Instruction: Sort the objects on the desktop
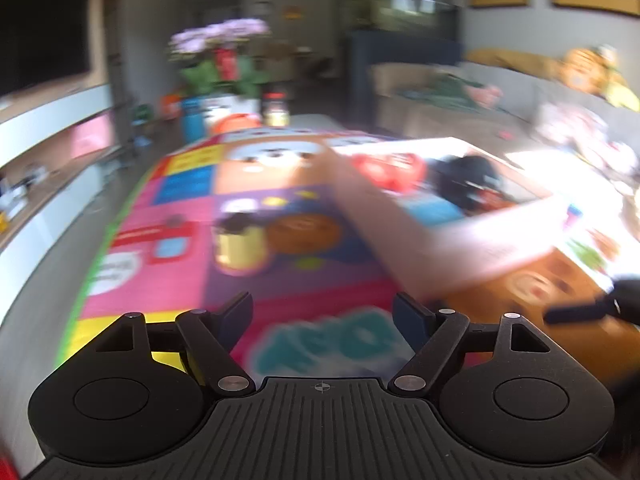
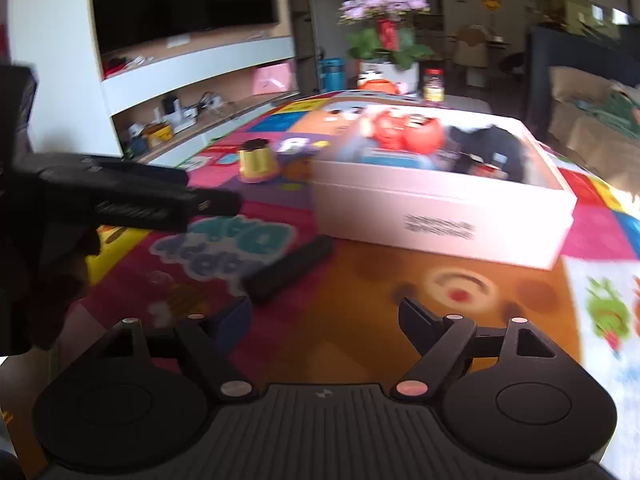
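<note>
A white box (image 2: 440,216) stands on a colourful play mat (image 2: 360,280), holding red items (image 2: 404,132) and a dark object (image 2: 492,148). A gold cup-like object (image 2: 258,160) stands left of the box. A black bar (image 2: 288,268) lies on the mat in front of the box. My right gripper (image 2: 324,316) is open and empty, just short of the bar. My left gripper (image 1: 322,312) is open and empty above the mat; the gold object (image 1: 239,246) is ahead of it, the box (image 1: 440,216) to its right. The left view is blurred.
The left gripper's body (image 2: 100,196) juts in at the left of the right wrist view. A flower pot (image 2: 386,52), a jar (image 2: 434,84) and a blue bottle (image 2: 332,74) stand beyond the mat. A shelf unit with a TV (image 2: 180,0) is at the left.
</note>
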{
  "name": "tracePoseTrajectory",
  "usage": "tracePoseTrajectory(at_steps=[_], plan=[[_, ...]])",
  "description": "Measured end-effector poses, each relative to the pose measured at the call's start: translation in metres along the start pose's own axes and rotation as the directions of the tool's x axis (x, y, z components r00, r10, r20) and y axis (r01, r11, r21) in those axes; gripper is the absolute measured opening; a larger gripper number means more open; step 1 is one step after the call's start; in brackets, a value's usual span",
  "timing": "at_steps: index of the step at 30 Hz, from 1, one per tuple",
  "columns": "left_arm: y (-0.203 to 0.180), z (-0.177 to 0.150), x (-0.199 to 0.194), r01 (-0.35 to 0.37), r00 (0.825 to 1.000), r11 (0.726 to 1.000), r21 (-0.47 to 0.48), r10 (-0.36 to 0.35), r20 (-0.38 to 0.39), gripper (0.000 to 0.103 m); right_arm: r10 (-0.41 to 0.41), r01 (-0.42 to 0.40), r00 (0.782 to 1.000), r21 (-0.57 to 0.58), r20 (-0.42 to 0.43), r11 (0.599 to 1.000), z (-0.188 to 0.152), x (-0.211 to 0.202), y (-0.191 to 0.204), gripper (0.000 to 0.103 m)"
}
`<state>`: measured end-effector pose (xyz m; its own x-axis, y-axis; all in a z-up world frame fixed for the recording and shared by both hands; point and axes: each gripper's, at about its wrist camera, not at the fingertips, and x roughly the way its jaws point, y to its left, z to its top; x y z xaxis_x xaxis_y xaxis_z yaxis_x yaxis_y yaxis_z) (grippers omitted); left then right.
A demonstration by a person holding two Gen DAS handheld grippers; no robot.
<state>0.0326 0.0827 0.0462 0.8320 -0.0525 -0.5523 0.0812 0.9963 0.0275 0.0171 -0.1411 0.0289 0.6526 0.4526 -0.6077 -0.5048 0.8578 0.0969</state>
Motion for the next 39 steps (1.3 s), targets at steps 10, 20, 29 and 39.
tracePoseTrajectory(at_steps=[10,20,29,39], plan=[[0.045,0.034,0.078,-0.187,0.982,0.979,-0.077,0.188,0.002,0.094,-0.036,0.032,0.998,-0.082,-0.042,0.996,0.021,0.053,0.031,0.072],[0.041,0.031,0.111,-0.146,0.989,0.989,-0.026,0.145,-0.04,0.049,-0.182,0.184,0.982,-0.049,0.041,0.982,0.013,0.002,-0.031,0.079],[0.007,-0.014,0.026,0.084,0.993,0.996,0.013,-0.083,-0.082,0.049,-0.267,0.273,0.961,-0.074,0.079,0.959,0.016,0.005,-0.027,0.079],[-0.049,-0.051,-0.021,0.304,0.951,0.953,0.011,-0.303,-0.066,0.076,-0.39,0.361,0.909,0.187,0.15,0.914,0.022,-0.005,-0.103,0.093]])
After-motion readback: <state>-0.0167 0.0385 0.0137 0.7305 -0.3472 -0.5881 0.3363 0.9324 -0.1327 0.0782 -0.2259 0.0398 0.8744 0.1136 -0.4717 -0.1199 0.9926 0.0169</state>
